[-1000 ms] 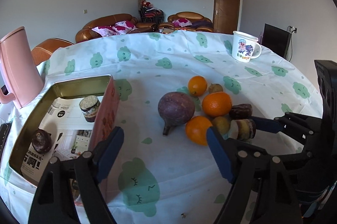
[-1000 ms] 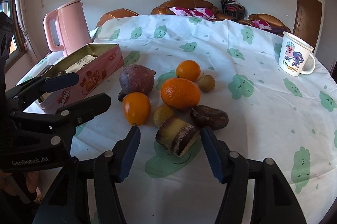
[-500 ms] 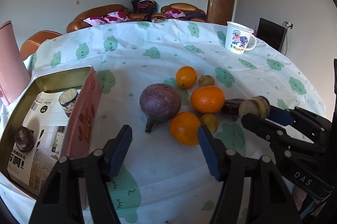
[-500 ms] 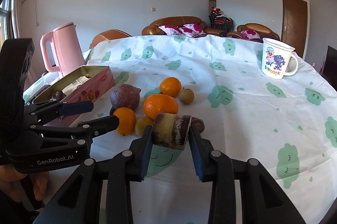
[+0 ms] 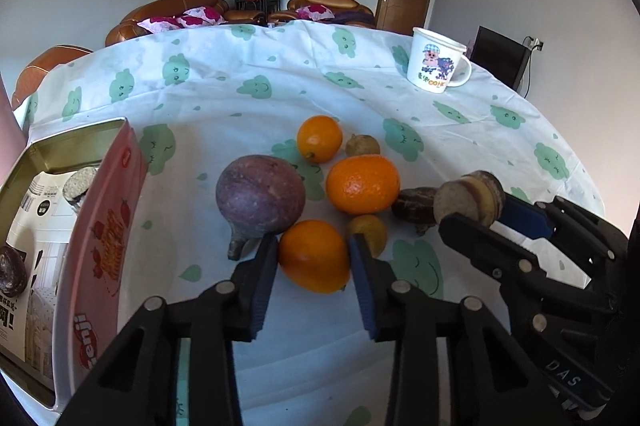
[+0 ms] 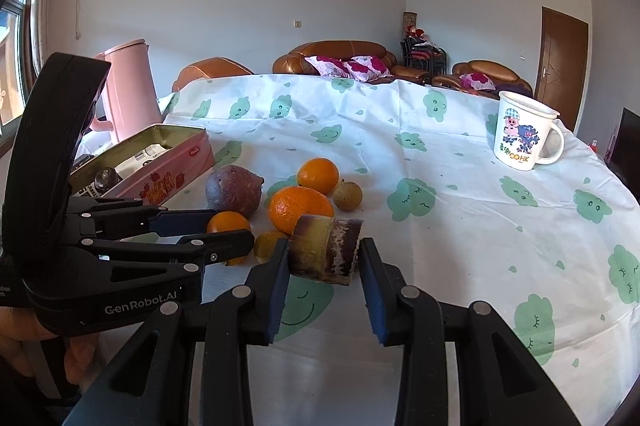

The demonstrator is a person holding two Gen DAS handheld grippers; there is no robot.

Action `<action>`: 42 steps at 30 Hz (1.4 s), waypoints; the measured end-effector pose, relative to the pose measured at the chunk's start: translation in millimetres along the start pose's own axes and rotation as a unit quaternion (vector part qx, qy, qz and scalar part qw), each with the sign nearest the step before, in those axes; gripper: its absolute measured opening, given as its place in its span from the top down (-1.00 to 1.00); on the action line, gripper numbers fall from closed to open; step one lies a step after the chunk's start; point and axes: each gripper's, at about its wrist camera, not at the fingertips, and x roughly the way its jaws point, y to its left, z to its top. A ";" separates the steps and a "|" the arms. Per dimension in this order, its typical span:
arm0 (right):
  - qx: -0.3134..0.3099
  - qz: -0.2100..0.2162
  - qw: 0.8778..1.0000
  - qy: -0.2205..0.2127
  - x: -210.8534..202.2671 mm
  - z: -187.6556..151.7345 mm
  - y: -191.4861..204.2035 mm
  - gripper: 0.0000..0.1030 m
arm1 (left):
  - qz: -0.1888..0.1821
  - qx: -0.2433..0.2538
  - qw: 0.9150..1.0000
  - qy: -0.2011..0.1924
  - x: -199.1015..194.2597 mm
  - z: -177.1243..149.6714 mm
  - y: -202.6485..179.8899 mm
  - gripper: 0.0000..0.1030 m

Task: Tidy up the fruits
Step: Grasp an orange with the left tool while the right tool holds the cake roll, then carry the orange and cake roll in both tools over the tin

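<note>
Left wrist view: my left gripper brackets the near orange, fingers narrow and at its flanks; I cannot tell whether they press it yet. It lies dead ahead, nearest of the cluster at mid-table, purple round fruit just behind-left. The open tin sits at the table's left edge, partly cut off by the frame; I judge it the destination. Right wrist view: my right gripper holds a cut cane piece lifted off the cloth, its long axis across the fingers. The piece hides the fruit behind it; the tin's contents are hard to make out.
</note>
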 end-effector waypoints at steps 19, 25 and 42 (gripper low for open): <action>-0.010 0.011 0.997 -0.071 -22.3 -5.2 4.4 0.30 | 0.022 0.008 0.996 -0.087 -29.5 -5.5 -3.2 0.27; -0.017 0.009 0.996 -0.084 -25.7 -5.8 6.2 0.30 | 0.028 0.009 0.993 -0.110 -37.2 -7.3 -4.3 0.28; -0.031 0.013 0.991 -0.129 -39.1 -10.8 7.6 0.30 | 0.040 0.009 0.987 -0.155 -52.3 -13.9 -6.3 0.27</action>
